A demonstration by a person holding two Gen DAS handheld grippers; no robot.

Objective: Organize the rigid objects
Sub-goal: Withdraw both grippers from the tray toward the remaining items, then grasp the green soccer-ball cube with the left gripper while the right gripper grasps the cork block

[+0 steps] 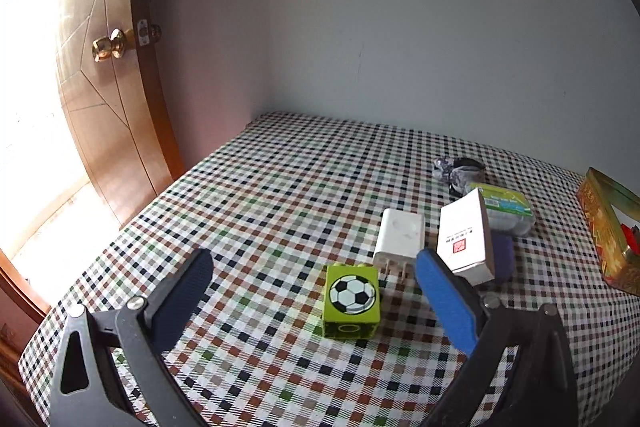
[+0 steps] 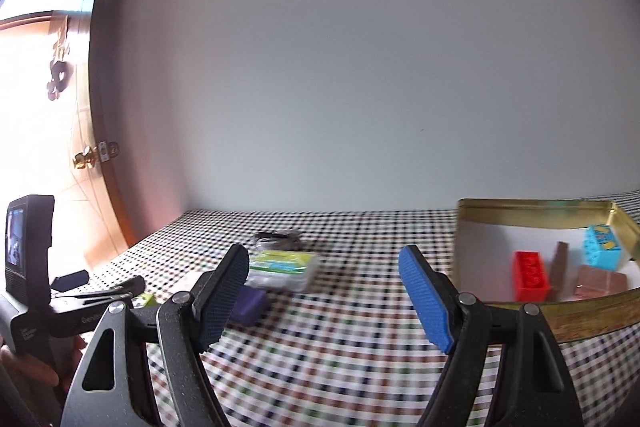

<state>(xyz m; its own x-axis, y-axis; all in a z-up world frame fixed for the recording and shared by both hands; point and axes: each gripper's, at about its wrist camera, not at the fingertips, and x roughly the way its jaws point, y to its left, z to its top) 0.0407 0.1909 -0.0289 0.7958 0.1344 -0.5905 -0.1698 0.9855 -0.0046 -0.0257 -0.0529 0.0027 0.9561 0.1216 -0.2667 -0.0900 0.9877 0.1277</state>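
A green block with a football print (image 1: pixel 351 301) lies on the checked tablecloth between the wide-apart fingers of my left gripper (image 1: pixel 316 283), which is open and touches nothing. Behind the block sit a white charger plug (image 1: pixel 399 237), a white card box (image 1: pixel 466 237) and a purple block (image 1: pixel 503 257). My right gripper (image 2: pixel 326 287) is open and empty above the cloth. To its right stands a gold tin (image 2: pixel 536 209) holding a red brick (image 2: pixel 530 275), a light blue block (image 2: pixel 603 247) and brown blocks (image 2: pixel 600 283).
A clear pack with a green label (image 2: pixel 282 267) and a dark bundle (image 1: pixel 460 169) lie further back. The other hand-held gripper (image 2: pixel 44 291) shows at the left of the right wrist view. A wooden door (image 1: pixel 108 95) stands left, a plain wall behind the table.
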